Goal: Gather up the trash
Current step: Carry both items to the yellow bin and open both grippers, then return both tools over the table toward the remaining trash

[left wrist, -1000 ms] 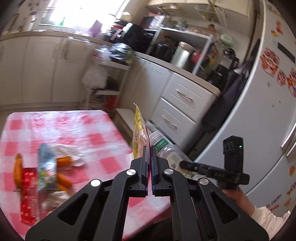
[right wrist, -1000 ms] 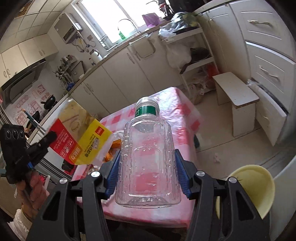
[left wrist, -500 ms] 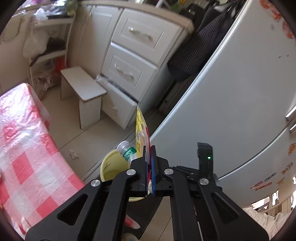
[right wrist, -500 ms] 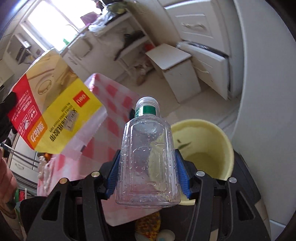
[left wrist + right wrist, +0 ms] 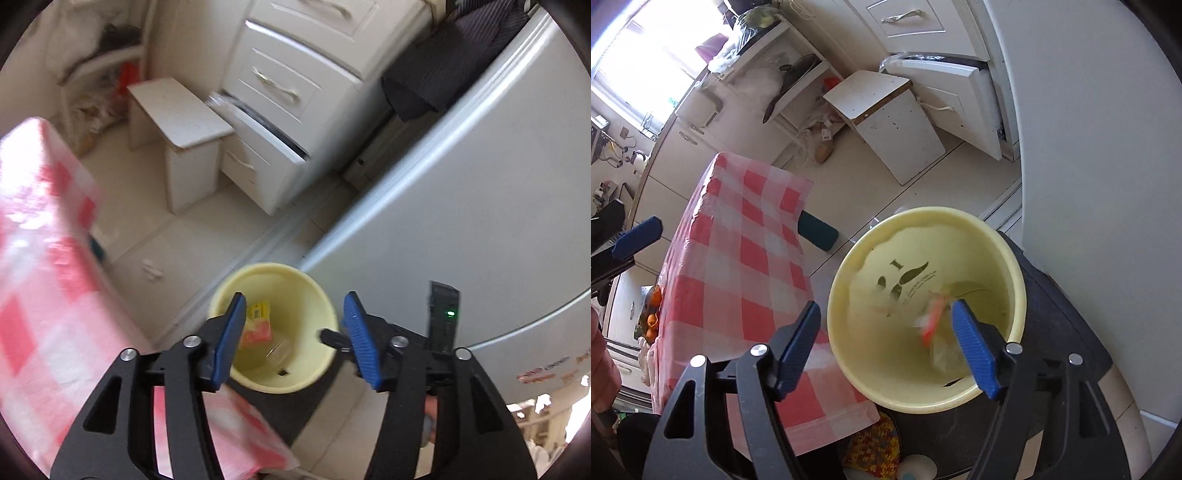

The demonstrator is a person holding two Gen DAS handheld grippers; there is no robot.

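A pale yellow bin [image 5: 317, 295] stands on the floor beside the table and the fridge; it also shows in the right wrist view [image 5: 1004, 254]. Inside it lie a yellow-and-red wrapper [image 5: 256, 323] and a clear plastic bottle [image 5: 279, 349]; in the right wrist view the wrapper [image 5: 932, 319] is a blur. My left gripper [image 5: 295, 338] is open and empty above the bin. My right gripper [image 5: 886, 347] is open and empty above the bin's near rim. The left gripper's blue fingertip [image 5: 637, 238] shows at the left edge of the right wrist view.
The table with a red-and-white checked cloth [image 5: 738, 258] is left of the bin, with orange items [image 5: 652, 310] at its far end. A grey fridge [image 5: 461, 192] is at the right. A white stool [image 5: 886, 122] and white drawers [image 5: 295, 88], one ajar, stand beyond.
Both grippers have opened over the bin. The wrapper left the left gripper and the bottle left the right gripper; both are now inside the bin.
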